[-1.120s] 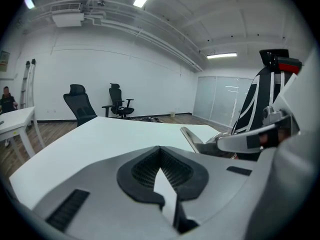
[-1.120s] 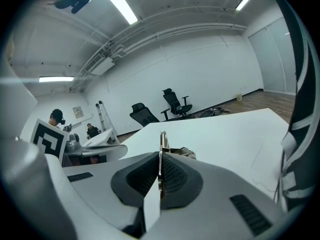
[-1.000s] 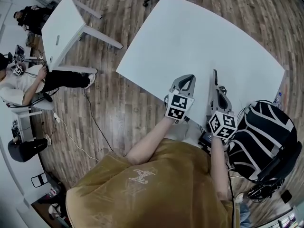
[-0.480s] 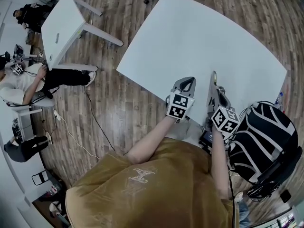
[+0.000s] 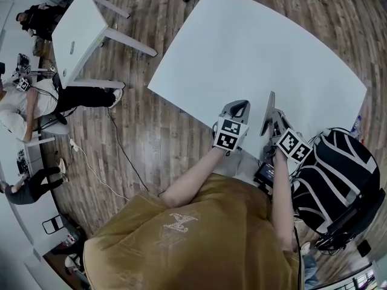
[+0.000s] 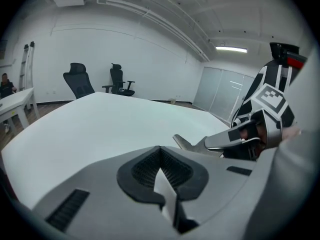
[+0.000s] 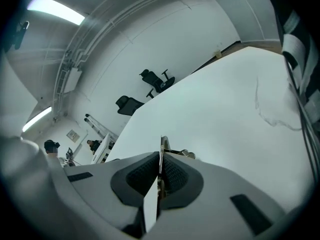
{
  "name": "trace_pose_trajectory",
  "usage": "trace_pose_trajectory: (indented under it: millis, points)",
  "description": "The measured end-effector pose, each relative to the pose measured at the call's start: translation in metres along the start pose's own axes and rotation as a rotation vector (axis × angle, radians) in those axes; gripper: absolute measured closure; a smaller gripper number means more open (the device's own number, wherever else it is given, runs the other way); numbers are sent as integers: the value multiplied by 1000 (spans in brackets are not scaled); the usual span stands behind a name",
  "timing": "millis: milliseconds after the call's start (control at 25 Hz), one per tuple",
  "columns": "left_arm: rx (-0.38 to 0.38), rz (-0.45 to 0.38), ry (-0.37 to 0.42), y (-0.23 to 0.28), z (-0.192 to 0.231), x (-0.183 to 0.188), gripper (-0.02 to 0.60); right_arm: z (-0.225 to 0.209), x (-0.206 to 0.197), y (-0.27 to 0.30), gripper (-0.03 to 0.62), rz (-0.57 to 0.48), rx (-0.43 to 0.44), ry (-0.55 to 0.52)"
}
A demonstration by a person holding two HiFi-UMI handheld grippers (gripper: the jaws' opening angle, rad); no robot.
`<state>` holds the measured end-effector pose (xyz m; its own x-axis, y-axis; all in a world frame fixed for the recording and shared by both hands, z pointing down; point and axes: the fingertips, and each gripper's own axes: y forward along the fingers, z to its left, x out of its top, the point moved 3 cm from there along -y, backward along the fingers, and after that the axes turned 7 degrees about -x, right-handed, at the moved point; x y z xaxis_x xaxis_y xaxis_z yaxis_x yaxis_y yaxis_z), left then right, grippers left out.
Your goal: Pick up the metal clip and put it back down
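Observation:
The metal clip point(image 7: 161, 148) stands as a thin silver blade between the pads of my right gripper point(image 7: 160, 160), which is shut on it. Its silver end point(image 6: 184, 142) pokes out ahead of that gripper in the left gripper view. In the head view the right gripper point(image 5: 269, 109) hangs over the near edge of the white table point(image 5: 260, 53), rolled so that its marker cube faces right. My left gripper point(image 5: 237, 106) sits just left of it, shut, with nothing between its black pads point(image 6: 145, 166).
A black-and-white striped bag point(image 5: 335, 174) sits close on the right. A second white table point(image 5: 78, 32) and seated people point(image 5: 30, 104) are far left on the wood floor. Two office chairs point(image 6: 77, 81) stand beyond the table's far end.
The right gripper has rolled, swinging its marker cube out to the right, and both grippers have sunk a little toward the table. The clip stays held.

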<state>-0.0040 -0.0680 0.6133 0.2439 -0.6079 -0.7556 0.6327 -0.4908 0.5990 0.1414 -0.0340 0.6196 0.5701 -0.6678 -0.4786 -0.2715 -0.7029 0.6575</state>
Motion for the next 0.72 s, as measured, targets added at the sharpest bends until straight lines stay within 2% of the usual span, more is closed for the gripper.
trace_pose_trajectory:
  millis: [240, 400, 600, 720]
  points:
    - [2, 6, -34, 2, 1, -6, 575, -2, -3, 5, 584, 20, 24, 21]
    - [-15, 16, -47, 3, -3, -10, 575, -6, -5, 7, 577, 53, 72, 42]
    - [-12, 21, -54, 3, -1, -13, 575, -3, -5, 9, 577, 77, 72, 1]
    - [-27, 12, -56, 2, -2, -9, 575, -2, -6, 9, 568, 68, 45, -60]
